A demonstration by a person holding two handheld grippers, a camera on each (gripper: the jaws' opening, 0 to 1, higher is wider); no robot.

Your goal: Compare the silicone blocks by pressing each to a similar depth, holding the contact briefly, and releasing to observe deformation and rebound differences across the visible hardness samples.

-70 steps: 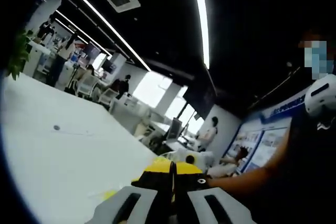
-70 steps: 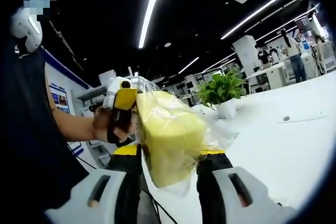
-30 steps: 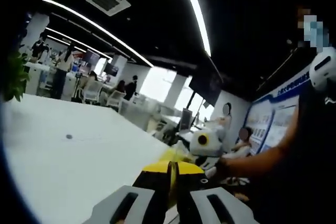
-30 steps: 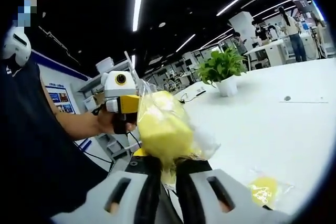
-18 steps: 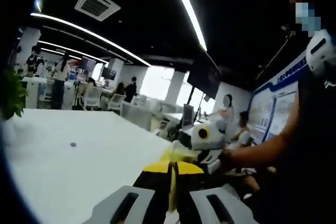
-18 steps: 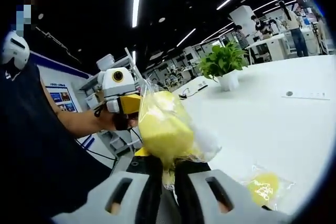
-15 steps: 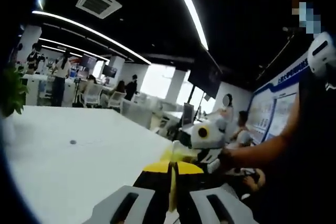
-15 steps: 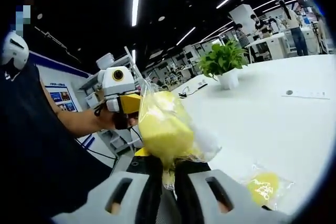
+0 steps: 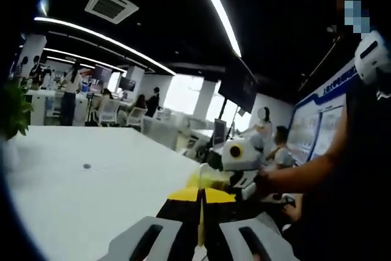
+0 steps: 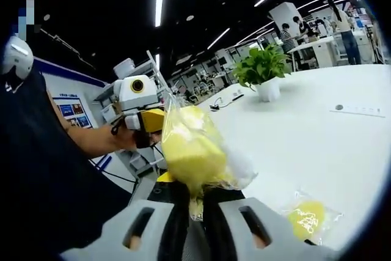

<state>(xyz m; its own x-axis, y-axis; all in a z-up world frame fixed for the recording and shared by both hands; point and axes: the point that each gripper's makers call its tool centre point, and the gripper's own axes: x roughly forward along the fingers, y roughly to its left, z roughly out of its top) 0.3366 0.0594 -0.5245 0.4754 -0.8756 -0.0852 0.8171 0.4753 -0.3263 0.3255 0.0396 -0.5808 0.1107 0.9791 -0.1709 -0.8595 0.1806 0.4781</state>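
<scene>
Right gripper point(image 10: 194, 195) stays clamped on the bagged yellow block point(image 10: 190, 151), squeeze unchanged at six o'clock: hold phase continues; left gripper point(image 9: 200, 212) stays closed, empty

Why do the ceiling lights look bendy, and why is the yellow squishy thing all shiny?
In both views the fisheye lens curves the straight ceiling light strips into arcs. In the right gripper view the yellow block sits in a clear plastic bag that catches the light, so it glints. The far office in the left gripper view looks soft and washed out.

White table point(image 10: 342, 151): bagged yellow block point(image 10: 306, 218) (apparently), potted plant point(image 10: 263, 71).
</scene>
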